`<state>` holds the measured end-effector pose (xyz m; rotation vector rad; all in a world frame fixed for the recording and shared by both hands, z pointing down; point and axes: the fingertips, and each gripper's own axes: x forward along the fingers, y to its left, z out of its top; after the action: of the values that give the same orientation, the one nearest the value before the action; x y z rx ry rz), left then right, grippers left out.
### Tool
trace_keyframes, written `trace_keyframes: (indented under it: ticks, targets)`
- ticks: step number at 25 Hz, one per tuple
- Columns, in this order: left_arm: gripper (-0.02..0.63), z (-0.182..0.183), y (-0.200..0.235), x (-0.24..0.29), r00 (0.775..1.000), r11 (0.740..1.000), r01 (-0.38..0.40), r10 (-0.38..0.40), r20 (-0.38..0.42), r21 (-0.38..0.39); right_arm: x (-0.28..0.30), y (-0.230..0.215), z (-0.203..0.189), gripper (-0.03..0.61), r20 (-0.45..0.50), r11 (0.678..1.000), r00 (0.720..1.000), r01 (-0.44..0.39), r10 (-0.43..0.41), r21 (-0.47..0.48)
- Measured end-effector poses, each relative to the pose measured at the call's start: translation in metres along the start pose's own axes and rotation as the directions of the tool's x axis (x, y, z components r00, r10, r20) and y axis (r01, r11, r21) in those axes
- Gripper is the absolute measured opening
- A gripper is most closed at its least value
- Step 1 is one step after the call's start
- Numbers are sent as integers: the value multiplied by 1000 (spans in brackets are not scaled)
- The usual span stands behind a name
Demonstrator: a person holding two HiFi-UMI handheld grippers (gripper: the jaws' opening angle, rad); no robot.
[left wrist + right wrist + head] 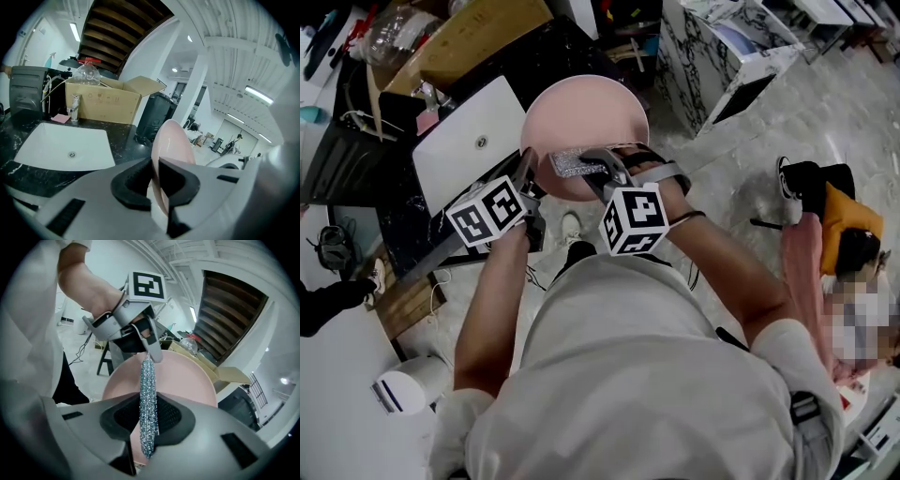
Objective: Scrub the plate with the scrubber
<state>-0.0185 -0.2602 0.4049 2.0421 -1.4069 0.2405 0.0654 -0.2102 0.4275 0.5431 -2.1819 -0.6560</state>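
A pink plate [583, 120] hangs in the air in front of me, beside the counter. My left gripper [528, 180] is shut on its near left rim; in the left gripper view the plate [172, 140] stands edge-on between the black pads [136, 183]. My right gripper [592, 165] is shut on a silvery, glittery scrubber [574, 163] that lies flat against the plate's near face. The right gripper view shows the scrubber [148, 399] as a thin strip squeezed between the jaws, the plate [187, 376] behind it and the left gripper [151, 355] at the plate's far rim.
A white sink [469, 145] is set in a black marble counter [403, 230] to the left, with a cardboard box [478, 36] behind it. A white cylinder [408, 384] lies on the floor at lower left. A dark bag and an orange cloth [834, 211] lie at the right.
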Motion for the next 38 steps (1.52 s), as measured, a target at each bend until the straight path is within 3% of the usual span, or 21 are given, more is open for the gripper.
trace_keyframes:
  ticks: [6, 8, 12, 15, 19, 23, 32, 38]
  targets:
    - [23, 4, 7, 0, 1000, 1000, -13, 13, 16, 8, -4, 34, 3, 77, 30, 990, 990, -141, 141, 28]
    - [20, 4, 9, 0, 1000, 1000, -20, 20, 15, 12, -8, 29, 6, 77, 49, 988, 988, -148, 145, 45]
    - [14, -2, 9, 0, 1000, 1000, -16, 16, 10, 6, -19, -18, 7, 77, 66, 997, 998, -1, -4, 74]
    - [15, -7, 6, 0, 1000, 1000, -11, 11, -1, 14, -22, -59, -3, 77, 24, 990, 992, 125, -127, 68]
    - [14, -11, 3, 0, 1000, 1000, -1, 1, -8, 10, -15, -92, -19, 77, -48, 978, 982, 185, -181, 99]
    - [18, -15, 5, 0, 1000, 1000, 5, -5, -7, -12, -1, -78, -27, 77, -88, 983, 989, 132, -121, 127]
    - [23, -8, 22, -2, 1000, 998, -23, 24, 14, -50, 7, 5, -19, 77, -36, 987, 999, -28, 34, 161]
    - [23, -7, 22, 1, 1000, 999, -26, 27, 10, -31, 3, 33, -15, 77, -9, 978, 992, -124, 127, 168]
